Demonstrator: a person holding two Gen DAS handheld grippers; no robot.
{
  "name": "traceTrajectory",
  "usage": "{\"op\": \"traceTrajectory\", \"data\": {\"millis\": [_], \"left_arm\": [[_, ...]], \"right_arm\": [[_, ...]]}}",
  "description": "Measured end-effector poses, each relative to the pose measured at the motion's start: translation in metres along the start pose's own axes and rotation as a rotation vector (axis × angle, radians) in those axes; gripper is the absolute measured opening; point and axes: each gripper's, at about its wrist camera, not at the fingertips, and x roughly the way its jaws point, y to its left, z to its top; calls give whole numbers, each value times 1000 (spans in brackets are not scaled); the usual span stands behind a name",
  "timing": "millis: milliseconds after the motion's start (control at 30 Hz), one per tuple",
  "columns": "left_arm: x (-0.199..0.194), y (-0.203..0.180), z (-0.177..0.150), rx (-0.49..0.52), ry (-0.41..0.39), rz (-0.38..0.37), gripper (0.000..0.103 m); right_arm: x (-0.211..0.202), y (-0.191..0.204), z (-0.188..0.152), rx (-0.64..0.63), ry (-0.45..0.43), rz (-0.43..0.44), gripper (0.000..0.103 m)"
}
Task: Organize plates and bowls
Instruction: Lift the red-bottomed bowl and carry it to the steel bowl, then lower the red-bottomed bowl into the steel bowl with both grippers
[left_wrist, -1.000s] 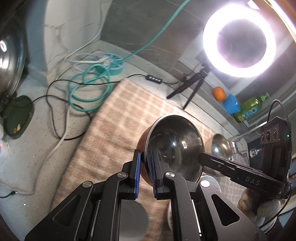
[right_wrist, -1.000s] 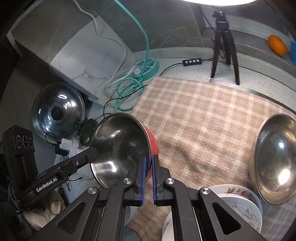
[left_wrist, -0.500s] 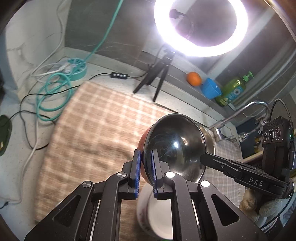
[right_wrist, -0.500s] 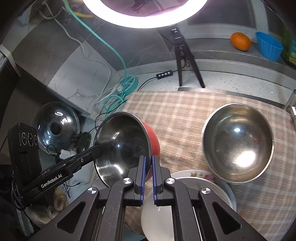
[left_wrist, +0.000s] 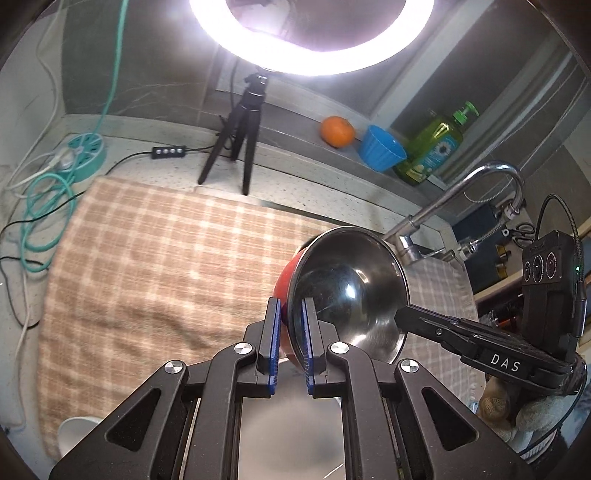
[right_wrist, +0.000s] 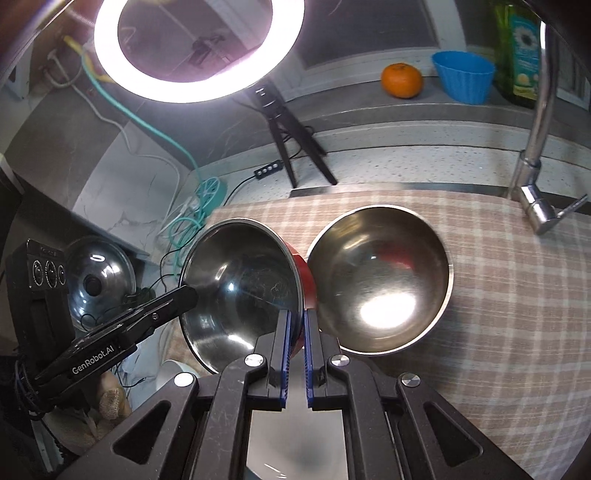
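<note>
Pinching the rim of the red-sided steel bowl (right_wrist: 243, 284) from both sides, my left gripper (left_wrist: 290, 339) and right gripper (right_wrist: 295, 347) hold it tilted above the checked cloth (right_wrist: 517, 295), the empty steel bowl (right_wrist: 380, 277) just at its three o'clock.

Left gripper (left_wrist: 290, 332) and right gripper (right_wrist: 295, 341) angled downward — jaws of both clamped on opposite rims, facing each other.
</note>
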Motion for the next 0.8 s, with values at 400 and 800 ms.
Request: {"op": "traceTrajectory", "data": {"millis": [400,800], "left_arm": [[48,-32,16,20,66,0,9],[87,-34,22,33,134,52,9]], "right_arm": [[-3,-45,15,18,-6,-74,6],[25,-68,27,-5,45,-131,6]]}}
